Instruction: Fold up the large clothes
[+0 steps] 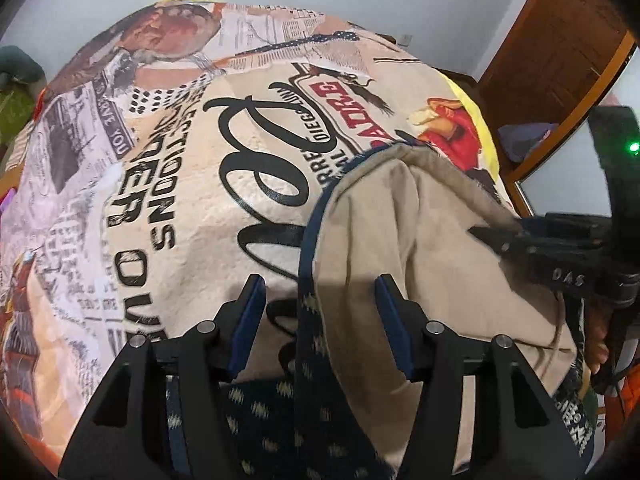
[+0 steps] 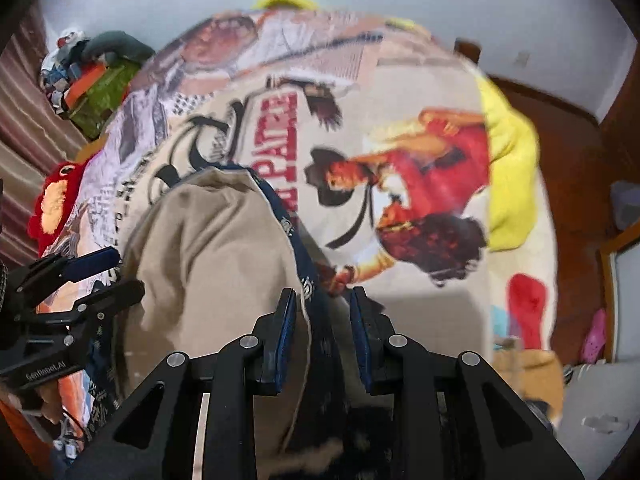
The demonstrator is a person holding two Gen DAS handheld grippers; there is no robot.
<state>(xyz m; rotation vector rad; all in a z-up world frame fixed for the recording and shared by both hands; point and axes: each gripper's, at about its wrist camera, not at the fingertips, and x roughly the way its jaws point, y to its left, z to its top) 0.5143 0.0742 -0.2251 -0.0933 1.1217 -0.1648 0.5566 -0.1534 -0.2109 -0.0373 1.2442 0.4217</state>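
Spreading under everything is the bed's printed cover (image 1: 248,168), with its lettering and red-dressed figure; on it, at the near edge, lies the garment (image 1: 400,216), a tan cloth with a navy patterned trim (image 1: 308,240), bunched into a mound rather than laid flat. You have it directly ahead of both tools: the trim runs away from you up the bed, and that is its long axis as far as these views show, so any fold will probably have to carry cloth forward along that line.

Your left hand-held gripper (image 1: 320,300) stands with its jaws wide apart, straddling the trim, which runs up between the blue pads (image 1: 250,320); I judge nothing is pinched there. Your right hand-held gripper (image 2: 322,312) has its jaws narrower yet parted, the same trim passing between them; whether the pads touch the cloth I cannot tell, since that view is blurred.

Both sit at the garment's near end, the left on its left flank, the right on its right; neither is clearly nearer.

The left view alone shows the lettering sharply, and a wooden frame (image 1: 560,60) to the right; the right view alone shows the yellow cloth (image 2: 508,168), a red plush toy (image 2: 56,204) and the clutter beside the bed.
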